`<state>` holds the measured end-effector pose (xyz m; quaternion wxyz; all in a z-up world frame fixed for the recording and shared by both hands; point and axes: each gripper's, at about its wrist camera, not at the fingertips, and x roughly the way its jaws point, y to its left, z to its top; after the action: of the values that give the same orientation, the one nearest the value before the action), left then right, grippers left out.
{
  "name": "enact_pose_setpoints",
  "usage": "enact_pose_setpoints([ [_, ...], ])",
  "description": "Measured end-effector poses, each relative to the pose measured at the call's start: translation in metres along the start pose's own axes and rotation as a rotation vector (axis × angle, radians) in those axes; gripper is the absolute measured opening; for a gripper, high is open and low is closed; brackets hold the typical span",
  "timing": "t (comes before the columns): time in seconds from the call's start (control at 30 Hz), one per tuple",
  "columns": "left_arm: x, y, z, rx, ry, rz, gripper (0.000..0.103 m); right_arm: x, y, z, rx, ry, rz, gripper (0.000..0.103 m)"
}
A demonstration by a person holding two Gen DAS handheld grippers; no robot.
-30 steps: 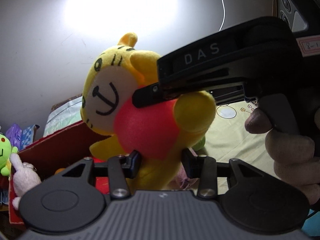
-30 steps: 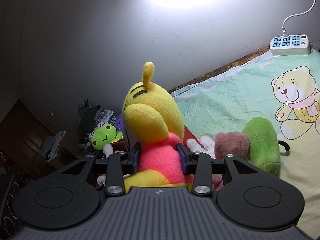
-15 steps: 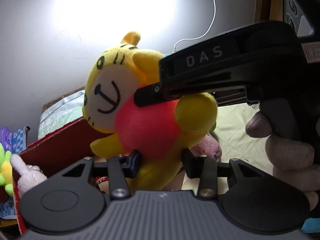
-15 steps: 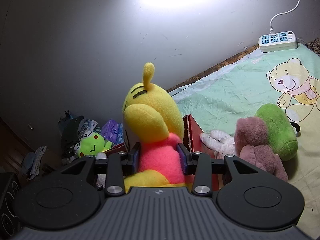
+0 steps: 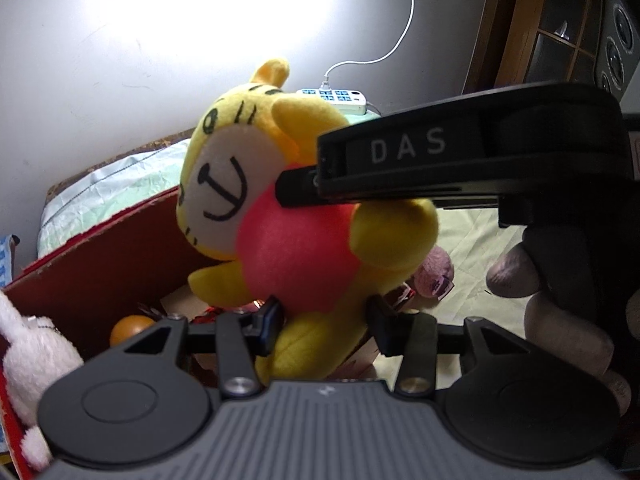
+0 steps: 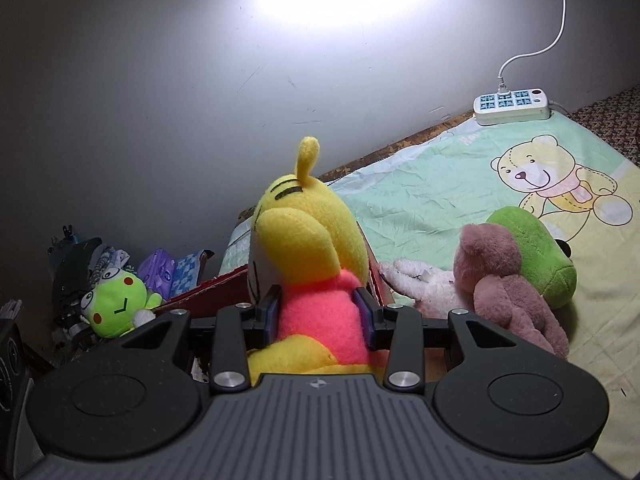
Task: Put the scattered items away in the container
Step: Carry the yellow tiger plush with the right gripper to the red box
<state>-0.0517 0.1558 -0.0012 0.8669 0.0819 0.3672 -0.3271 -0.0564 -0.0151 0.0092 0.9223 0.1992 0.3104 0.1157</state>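
- Left wrist view: white letters "DAS" run along the black side of the right tool [image 6: 322, 308], which reaches in from the right with a hand [image 5: 560, 320] under it.
- Its pads pinch the pink middle of the yellow tiger toy [image 5: 296, 240], held up over the open red box [image 5: 100, 264].
- The left tool [image 5: 324, 316] straddles the toy's lower body. Its jaws have just been opening, and one pad looks barely clear of the plush.
- In the box, an orange ball [image 5: 130, 326] peeks out, half hidden. A white rabbit toy [image 5: 28, 364] is cut off at the edge.
- On the bed sheet [image 6: 420, 208], the writing near the power strip [image 6: 512, 106] is too small to read.
- A pink bear toy [image 6: 504, 280] covers part of a green plush [image 6: 536, 252].
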Motion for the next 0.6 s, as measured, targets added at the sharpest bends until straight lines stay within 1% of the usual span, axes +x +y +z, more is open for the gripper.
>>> enact_pose_setpoints([
  [0.1,0.007,0.017,-0.004,-0.017,0.01,-0.025,0.047,0.008,0.007,-0.007,-0.037,-0.012,-0.042,0.04],
  [0.23,0.018,0.04,-0.003,-0.053,0.042,-0.053,0.047,0.018,0.019,-0.015,-0.11,-0.014,-0.087,0.04],
  [0.3,0.007,0.024,-0.01,-0.061,0.055,-0.058,0.046,0.025,0.022,-0.018,-0.128,0.002,-0.112,0.04],
  [0.4,0.015,0.031,-0.018,-0.061,0.059,-0.068,0.043,0.034,0.023,-0.02,-0.15,0.027,-0.156,0.04],
  [0.47,0.017,0.031,-0.017,-0.06,0.065,-0.075,0.037,0.04,0.024,-0.021,-0.169,0.047,-0.18,0.04],
  [0.53,0.016,0.032,-0.016,-0.063,0.066,-0.085,0.038,0.046,0.021,-0.022,-0.163,0.071,-0.193,0.039],
  [0.6,0.016,0.034,-0.016,-0.071,0.07,-0.094,0.039,0.049,0.018,-0.021,-0.151,0.082,-0.186,0.038],
])
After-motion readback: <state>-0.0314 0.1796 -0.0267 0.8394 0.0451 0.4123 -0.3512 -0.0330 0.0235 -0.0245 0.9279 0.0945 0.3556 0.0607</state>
